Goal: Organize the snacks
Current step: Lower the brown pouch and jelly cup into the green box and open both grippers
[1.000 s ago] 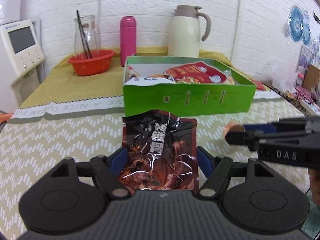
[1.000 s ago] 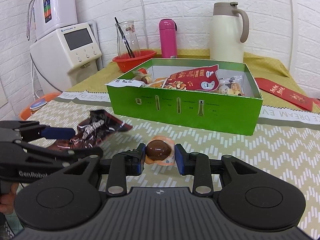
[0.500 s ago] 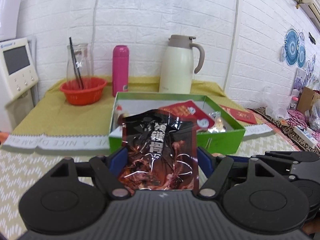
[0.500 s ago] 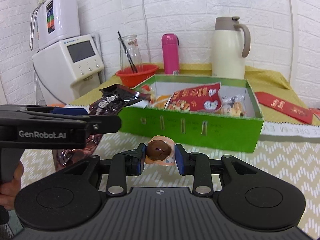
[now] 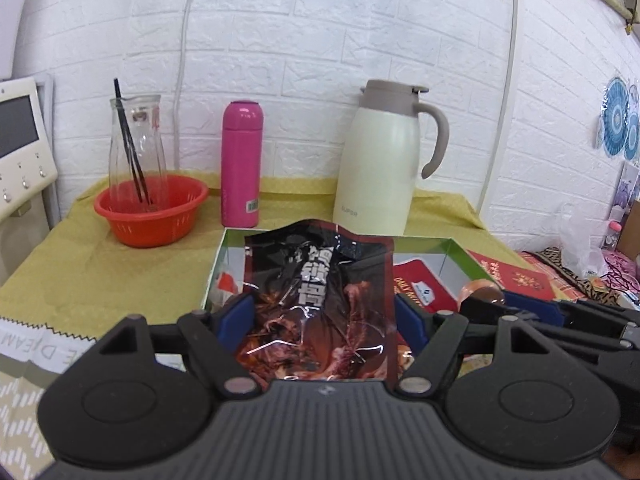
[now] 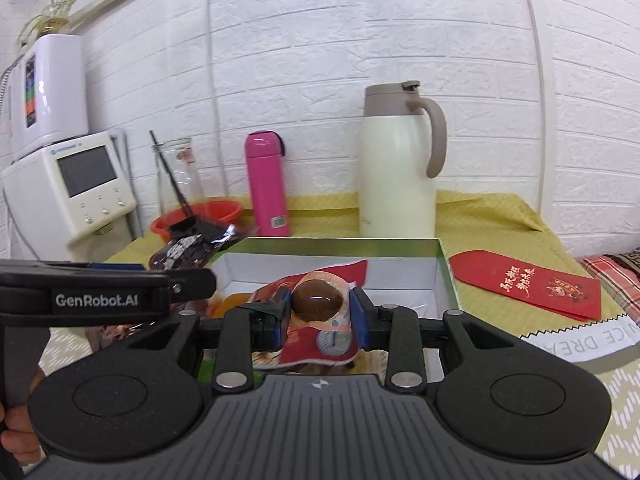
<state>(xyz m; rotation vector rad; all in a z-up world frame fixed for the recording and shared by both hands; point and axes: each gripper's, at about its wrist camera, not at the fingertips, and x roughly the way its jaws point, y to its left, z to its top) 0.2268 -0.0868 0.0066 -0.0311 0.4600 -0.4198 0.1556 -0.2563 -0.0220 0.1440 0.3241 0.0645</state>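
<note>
My left gripper (image 5: 324,320) is shut on a dark red foil snack packet (image 5: 320,296) and holds it up over the near left part of the green box (image 5: 466,254). The packet also shows in the right wrist view (image 6: 192,246). My right gripper (image 6: 318,312) is shut on a brown egg in clear wrap (image 6: 318,300), held over the box (image 6: 448,276). The egg shows in the left wrist view (image 5: 482,294) too. A red nut packet (image 6: 320,344) lies inside the box below the egg.
Behind the box stand a cream thermos jug (image 6: 396,168), a pink bottle (image 6: 266,186) and a glass carafe in an orange bowl (image 5: 150,210). A red envelope (image 6: 528,284) lies right of the box. A white appliance (image 6: 72,192) stands at the left.
Both grippers have risen and moved forward from the table to above the green box, each still holding its snack.
</note>
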